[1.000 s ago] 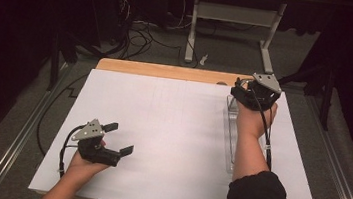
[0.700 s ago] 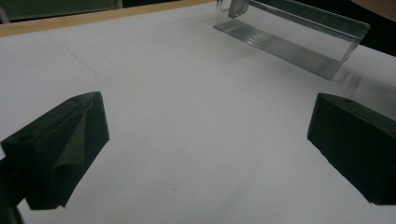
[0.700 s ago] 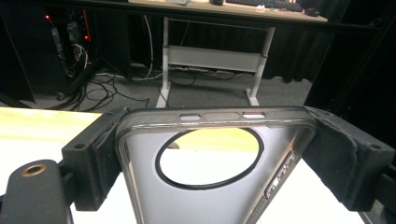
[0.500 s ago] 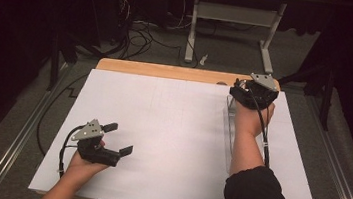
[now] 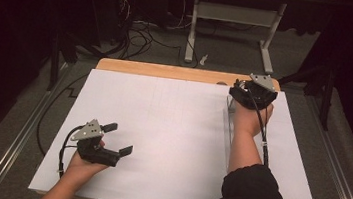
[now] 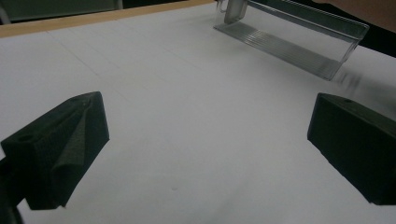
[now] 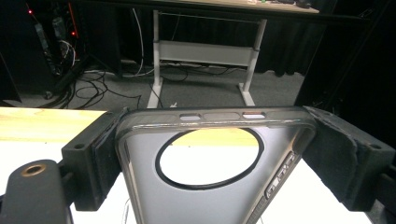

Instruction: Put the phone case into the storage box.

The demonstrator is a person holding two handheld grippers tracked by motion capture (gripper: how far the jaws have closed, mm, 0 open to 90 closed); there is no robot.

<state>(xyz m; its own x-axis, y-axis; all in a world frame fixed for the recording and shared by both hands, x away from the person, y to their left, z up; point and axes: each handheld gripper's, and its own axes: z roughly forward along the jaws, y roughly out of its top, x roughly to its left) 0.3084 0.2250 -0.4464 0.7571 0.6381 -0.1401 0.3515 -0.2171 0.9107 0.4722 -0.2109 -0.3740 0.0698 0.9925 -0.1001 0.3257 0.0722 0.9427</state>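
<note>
A clear phone case (image 7: pixel 187 200) with a round cutout is clamped by its two long edges between the jaws of my right gripper (image 7: pixel 217 154), top end pointing away. In the high view that right gripper (image 5: pixel 251 94) hovers near the table's far right. Just below it a long clear plastic stand (image 5: pixel 228 128) lies on the white sheet. My left gripper (image 5: pixel 118 139) rests open at the near left with nothing between its jaws. In the left gripper view, beyond my left gripper (image 6: pixel 208 144), the clear plastic stand (image 6: pixel 299 35) lies far off at the upper right.
A white sheet (image 5: pixel 161 128) covers most of the wooden table (image 5: pixel 167 72). Beyond the far edge are a floor with cables (image 5: pixel 142 30) and a white table frame (image 5: pixel 234 15). Metal rails (image 5: pixel 18 142) run along both sides.
The right hand with the phone case has drifted slightly left and a little nearer. The left gripper has stayed put.
</note>
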